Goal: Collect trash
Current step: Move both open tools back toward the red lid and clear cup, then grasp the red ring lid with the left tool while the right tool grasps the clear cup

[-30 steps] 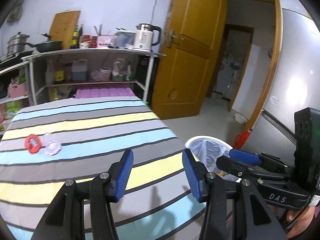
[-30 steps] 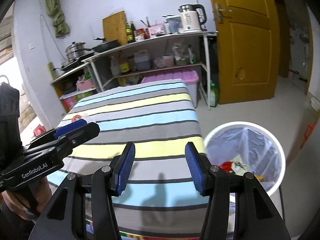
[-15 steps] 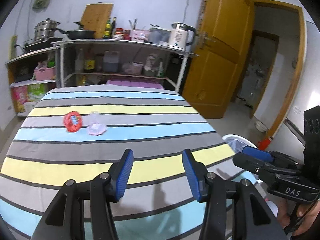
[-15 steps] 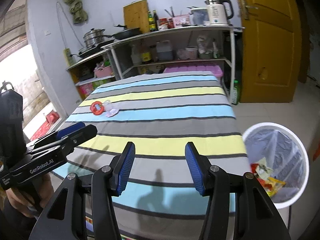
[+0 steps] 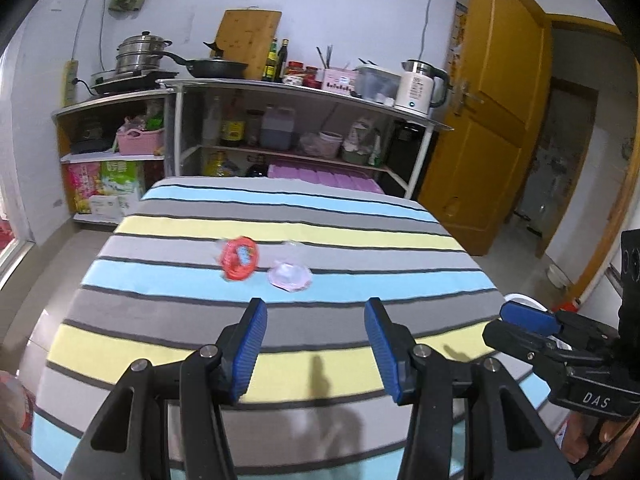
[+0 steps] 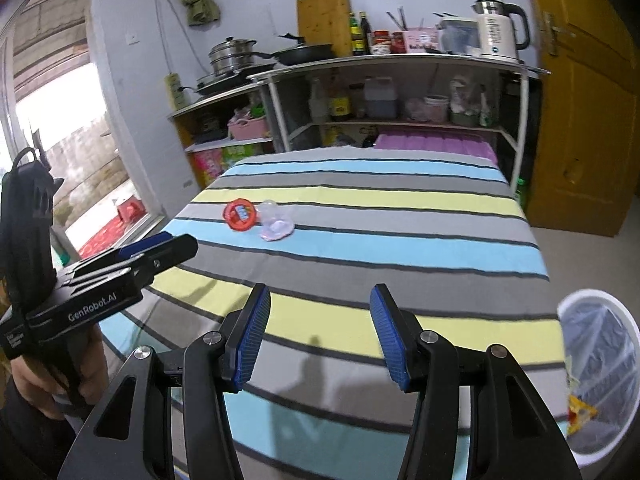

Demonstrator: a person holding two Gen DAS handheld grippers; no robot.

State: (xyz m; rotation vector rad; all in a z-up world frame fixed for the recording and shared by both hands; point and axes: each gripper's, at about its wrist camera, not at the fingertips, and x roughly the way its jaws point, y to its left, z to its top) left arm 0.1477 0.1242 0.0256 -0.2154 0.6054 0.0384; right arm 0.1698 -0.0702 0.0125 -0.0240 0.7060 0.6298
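A red round wrapper (image 5: 239,258) and a crumpled clear pinkish wrapper (image 5: 289,276) lie side by side on the striped table (image 5: 280,332); both also show in the right wrist view, the red wrapper (image 6: 241,215) and the clear wrapper (image 6: 275,227). My left gripper (image 5: 316,348) is open and empty, above the table's near half, short of the wrappers. My right gripper (image 6: 318,338) is open and empty near the front edge. A white trash bin (image 6: 600,360) with a clear liner stands on the floor at the table's right; it holds some trash.
A metal shelf rack (image 5: 304,92) with a kettle, bottles, a pan and pots stands behind the table. A yellow wooden door (image 5: 492,120) is at the right. In the left wrist view only the bin's rim (image 5: 520,300) shows behind my right gripper.
Both grippers have swung left, away from the bin and toward the table's middle. The wrappers now sit ahead of the left gripper. Both grippers stayed open.
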